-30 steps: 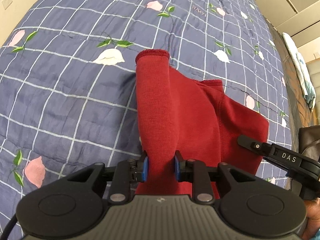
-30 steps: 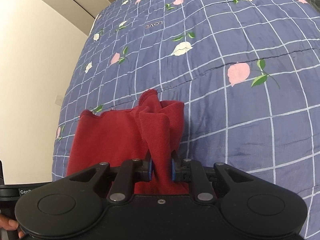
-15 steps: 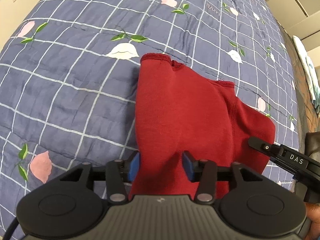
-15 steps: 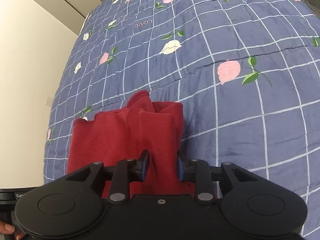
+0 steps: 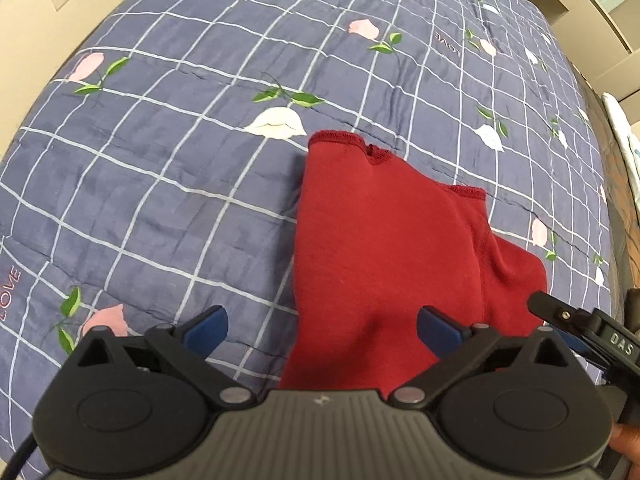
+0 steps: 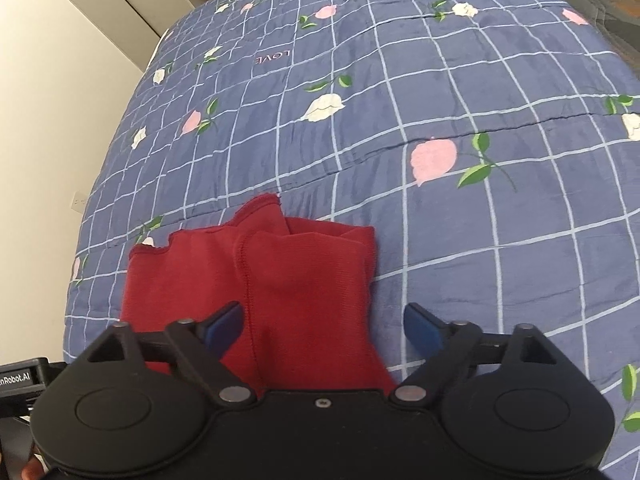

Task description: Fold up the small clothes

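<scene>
A small red knit garment (image 5: 384, 240) lies folded on a blue checked bedspread (image 5: 160, 184) with flower prints. My left gripper (image 5: 322, 328) hovers over its near left edge, jaws opening wide, blue pads (image 5: 208, 326) clear of the cloth. In the right wrist view the same red garment (image 6: 304, 284) lies flat under my right gripper (image 6: 324, 328); its jaws are opening too, with the fabric between them but untouched by the pads (image 6: 420, 328). The right gripper's tip (image 5: 568, 320) shows at the garment's right edge in the left wrist view.
The bedspread (image 6: 440, 80) stretches far beyond the garment on every side. A cream wall (image 6: 52, 120) borders the bed in the right wrist view. Wooden furniture and a pale cloth (image 5: 624, 132) stand beyond the bed's far right edge.
Both grippers were shut on raised folds of the red garment; both have let go and spread wide. The cloth has dropped and now lies flat on the bed.
</scene>
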`<act>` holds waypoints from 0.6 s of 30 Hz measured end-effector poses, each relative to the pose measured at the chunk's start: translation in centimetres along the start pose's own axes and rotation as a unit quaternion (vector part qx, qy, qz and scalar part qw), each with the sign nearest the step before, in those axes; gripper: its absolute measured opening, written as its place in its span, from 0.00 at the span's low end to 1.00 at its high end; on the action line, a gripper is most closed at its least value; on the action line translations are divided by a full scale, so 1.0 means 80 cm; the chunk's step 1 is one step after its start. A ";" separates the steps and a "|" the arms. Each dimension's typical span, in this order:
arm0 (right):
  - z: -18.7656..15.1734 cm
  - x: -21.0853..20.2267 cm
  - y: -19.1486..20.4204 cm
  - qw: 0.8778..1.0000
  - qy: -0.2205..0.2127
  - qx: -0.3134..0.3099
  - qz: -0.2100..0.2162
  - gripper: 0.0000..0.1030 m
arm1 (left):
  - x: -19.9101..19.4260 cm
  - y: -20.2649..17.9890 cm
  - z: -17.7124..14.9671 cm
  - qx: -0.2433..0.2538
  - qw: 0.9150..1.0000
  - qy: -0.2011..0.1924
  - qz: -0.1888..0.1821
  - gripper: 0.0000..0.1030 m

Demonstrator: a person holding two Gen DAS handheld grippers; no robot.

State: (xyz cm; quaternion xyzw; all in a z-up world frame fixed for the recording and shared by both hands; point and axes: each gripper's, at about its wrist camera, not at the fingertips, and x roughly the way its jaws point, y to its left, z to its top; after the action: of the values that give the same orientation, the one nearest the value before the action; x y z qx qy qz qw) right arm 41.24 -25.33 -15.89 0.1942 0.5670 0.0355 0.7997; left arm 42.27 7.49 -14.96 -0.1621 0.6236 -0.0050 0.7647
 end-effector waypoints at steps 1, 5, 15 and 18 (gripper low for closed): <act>-0.001 -0.002 0.000 1.000 -0.004 -0.001 -0.002 0.94 | -0.001 0.000 0.000 0.000 1.000 -0.002 0.001 0.99; -0.004 -0.010 -0.002 1.000 -0.020 -0.006 -0.016 0.99 | -0.004 -0.002 -0.001 0.003 1.000 -0.011 0.006 0.99; -0.008 -0.033 -0.015 0.996 -0.066 -0.009 -0.057 0.99 | -0.016 -0.008 -0.003 0.015 0.999 -0.036 0.009 0.99; -0.011 -0.040 -0.018 0.995 -0.073 -0.010 -0.064 0.99 | -0.019 -0.011 -0.005 0.018 0.999 -0.043 0.011 0.99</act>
State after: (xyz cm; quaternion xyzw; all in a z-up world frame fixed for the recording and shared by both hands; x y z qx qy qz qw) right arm 39.02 -27.32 -13.80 0.1515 0.5183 -0.0241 0.8413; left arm 41.73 6.86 -13.36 -0.1416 0.5920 -0.0012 0.7934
